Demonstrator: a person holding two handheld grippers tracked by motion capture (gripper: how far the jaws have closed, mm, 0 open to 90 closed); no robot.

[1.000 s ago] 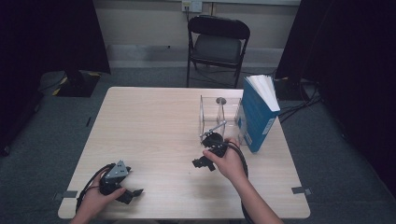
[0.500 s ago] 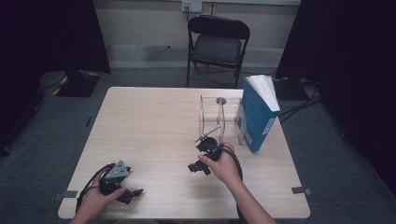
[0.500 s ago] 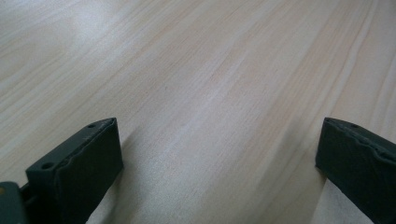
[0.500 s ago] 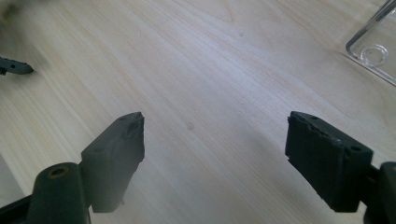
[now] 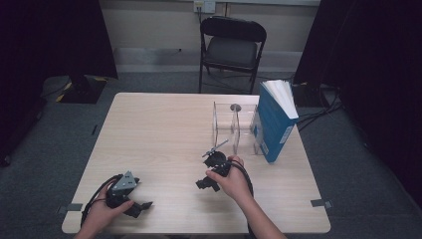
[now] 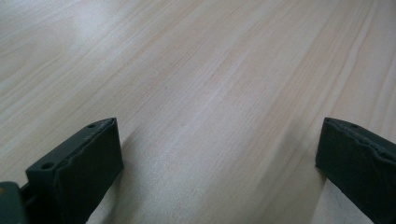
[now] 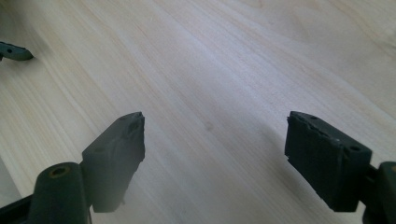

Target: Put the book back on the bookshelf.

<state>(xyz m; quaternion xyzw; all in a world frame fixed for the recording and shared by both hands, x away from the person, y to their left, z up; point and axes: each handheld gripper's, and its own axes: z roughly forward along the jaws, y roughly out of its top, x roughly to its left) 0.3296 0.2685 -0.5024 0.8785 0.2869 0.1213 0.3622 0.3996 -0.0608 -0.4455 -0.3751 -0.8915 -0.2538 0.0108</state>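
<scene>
A thick blue book (image 5: 272, 125) stands upright at the table's right side, against a clear acrylic divider rack (image 5: 233, 130). My right gripper (image 5: 203, 172) is held low over the table just in front of the rack, jaws wide apart and empty. Bare wood lies between the jaws of the right gripper (image 7: 215, 158) in its own view. My left gripper (image 5: 141, 207) rests near the front left edge, also open. The left gripper (image 6: 219, 163) has nothing but tabletop between its jaws.
The light wooden table (image 5: 159, 134) has bare room across its left and middle. A dark folding chair (image 5: 231, 47) stands behind the far edge. A dark tip (image 7: 14, 51), perhaps the other gripper, pokes in at the right gripper view's upper left.
The right gripper has drawn back from the rack, toward the near edge and a little left. The left gripper has stayed put.
</scene>
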